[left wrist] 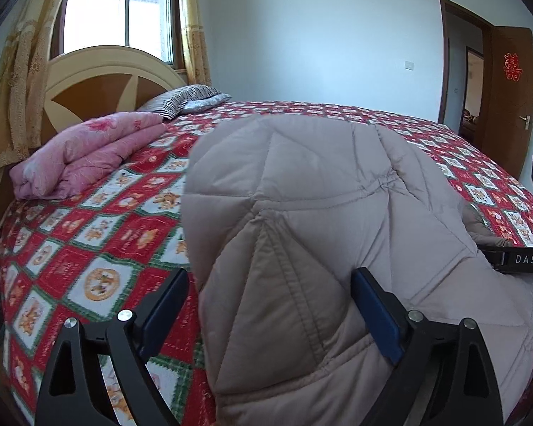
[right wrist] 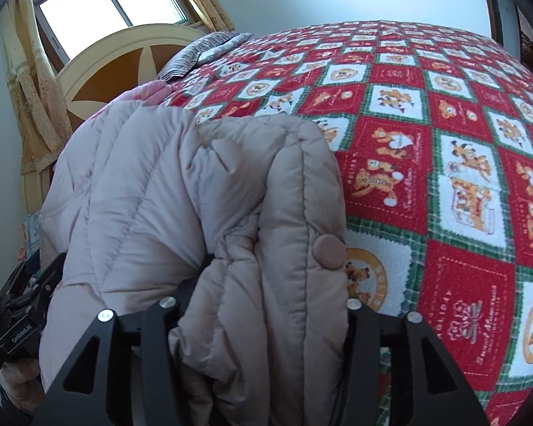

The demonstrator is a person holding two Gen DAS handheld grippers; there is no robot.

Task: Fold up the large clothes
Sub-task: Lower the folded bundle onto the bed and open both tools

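1. We are working at the bed [left wrist: 99, 234], where the padded beige coat [left wrist: 319, 213] is lying folded into a thick bundle on the red patterned bedspread [right wrist: 444, 177], near the edge closest to us.
2. Our left gripper [left wrist: 270, 316] is standing with its jaws wide and released: one blue pad is over the bedspread just beside the coat, the other is resting against the coat's top, and nothing is being pinched.
3. Our right gripper [right wrist: 263, 305] is straddling the coat's thick buttoned edge [right wrist: 312, 213]. The fabric is bulging between the jaws and hiding the pads, so we cannot tell whether they are pressing on it or already loose.
4. We are judging this to be the letting-go step after a fold, with the bundle laid down.
5. Next we are likely needing to draw both grippers back clear of the fabric without dragging it, then either pat the bundle flat or take fresh corners for another fold.
6. A pink quilt [left wrist: 85, 152] is lying folded by the headboard [left wrist: 99, 78], well apart from our work.
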